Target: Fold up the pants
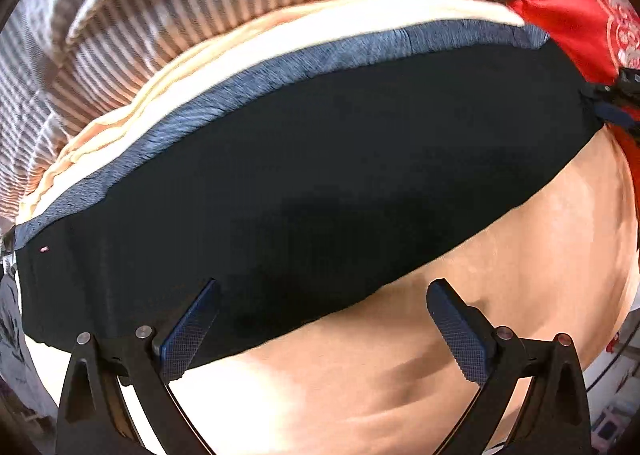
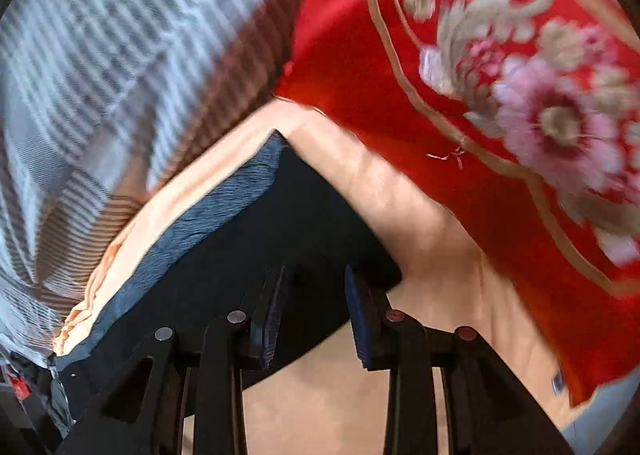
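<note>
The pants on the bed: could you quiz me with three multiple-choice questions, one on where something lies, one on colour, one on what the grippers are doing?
1. The red embroidered cloth lies where?
A. beyond the pants' end near the right gripper
B. under the left gripper
C. on top of the pants

2. The pants have what colour band along the far edge?
A. white
B. blue-grey
C. green

3. The left gripper is:
A. shut on the pants
B. wide open
C. holding the cloth

Answers: 1 A, red fabric lies past that end; 2 B, a blue-grey strip; 3 B, fingers spread apart.
</note>
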### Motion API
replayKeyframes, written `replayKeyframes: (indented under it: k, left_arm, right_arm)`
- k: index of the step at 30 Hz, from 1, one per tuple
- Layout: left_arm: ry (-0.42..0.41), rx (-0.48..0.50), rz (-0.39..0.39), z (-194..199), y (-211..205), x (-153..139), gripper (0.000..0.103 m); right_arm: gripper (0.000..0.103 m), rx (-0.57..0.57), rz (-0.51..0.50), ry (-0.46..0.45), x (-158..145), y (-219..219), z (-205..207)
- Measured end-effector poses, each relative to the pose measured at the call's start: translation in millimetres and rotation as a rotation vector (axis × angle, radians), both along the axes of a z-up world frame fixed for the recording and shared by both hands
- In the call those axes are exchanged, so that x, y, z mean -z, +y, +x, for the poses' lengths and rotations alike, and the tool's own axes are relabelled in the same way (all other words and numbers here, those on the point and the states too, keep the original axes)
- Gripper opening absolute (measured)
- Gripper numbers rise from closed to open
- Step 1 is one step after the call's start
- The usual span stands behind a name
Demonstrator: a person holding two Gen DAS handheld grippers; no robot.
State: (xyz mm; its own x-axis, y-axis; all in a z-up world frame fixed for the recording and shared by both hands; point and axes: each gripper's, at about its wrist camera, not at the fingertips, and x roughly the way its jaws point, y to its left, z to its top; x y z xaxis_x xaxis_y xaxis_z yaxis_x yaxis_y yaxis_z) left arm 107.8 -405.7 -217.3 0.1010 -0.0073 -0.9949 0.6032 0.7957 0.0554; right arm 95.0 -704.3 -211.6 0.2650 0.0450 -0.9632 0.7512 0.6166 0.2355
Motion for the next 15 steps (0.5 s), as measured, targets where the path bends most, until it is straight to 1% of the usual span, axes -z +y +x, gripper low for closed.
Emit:
replayKeyframes:
  k: [2,4,5,8,11,15]
  left_arm:
    - [0.016,0.000,0.015,-3.8,-2.8,3.6,0.103]
    - [0.012,0.003,0.013,-7.6,-3.3,1.5,0.103]
    - [0.009,0.006,0.010,5.6,1.7,8.2,0.103]
    - [-0.008,-0.003,-0.008,7.8,-5.4,-2.1,0.103]
    - [-0.028,-0.026,-0.039,9.9,-15.4,-16.7,0.103]
    - [-0.053,-0.046,-0.056,22.2,-22.9,-21.4,0.103]
  right_arm:
    - [0.025,0.028,0.020,-0.024,0.5,-6.3,-4.2]
    - [0.025,0.051,0.038,-0.051,-5.5,-6.7,-10.3]
    - [0.028,0.058,0.049,-0.060,-8.7,-5.7,-13.9]
    - [0.028,0.064,0.075,-0.062,-16.1,-1.5,-27.6]
    - [0.028,0.090,0.141,-0.088,-17.2,7.0,-46.0]
    - [0.039,0.102,0.237,-0.119,-4.2,19.2,-61.1]
